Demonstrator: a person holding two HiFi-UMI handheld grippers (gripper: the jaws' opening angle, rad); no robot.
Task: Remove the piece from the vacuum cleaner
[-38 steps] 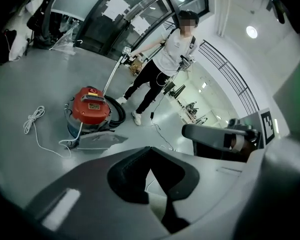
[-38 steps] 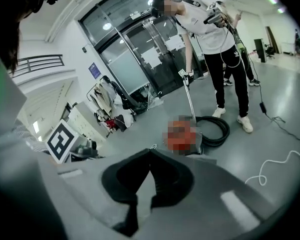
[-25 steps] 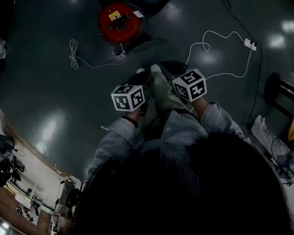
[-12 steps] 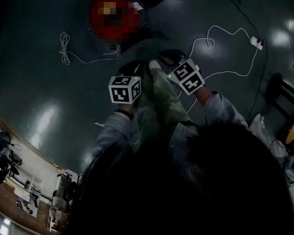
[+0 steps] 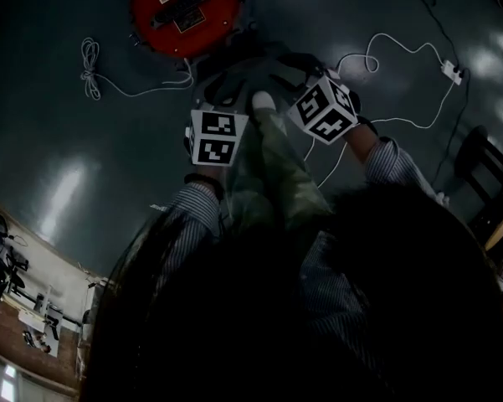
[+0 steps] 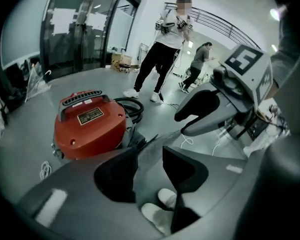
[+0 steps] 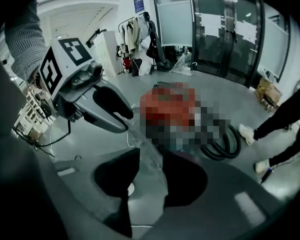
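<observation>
The red drum vacuum cleaner (image 5: 184, 11) stands on the dark floor at the top of the head view, with its black hose (image 6: 132, 109) coiled behind it. It has a black handle and a label plate on its lid (image 6: 90, 116). Both grippers hover short of it, side by side. The left gripper (image 6: 150, 151) has its jaws opening with nothing between them; its marker cube (image 5: 218, 136) shows from above. The right gripper (image 7: 150, 154) is also opening on nothing, with its cube (image 5: 326, 111) beside the left one. In the right gripper view the vacuum (image 7: 169, 114) is mosaicked.
A white cable with a power strip (image 5: 452, 72) runs across the floor at right, and a coiled cord (image 5: 90, 65) lies left of the vacuum. A dark chair (image 5: 485, 174) stands at right, a cluttered bench (image 5: 17, 308) at lower left. Two people (image 6: 164, 49) stand behind the vacuum.
Both grippers have moved forward toward the vacuum cleaner, which now lies closer to them at the top of the head view. The person has leaned forward over them.
</observation>
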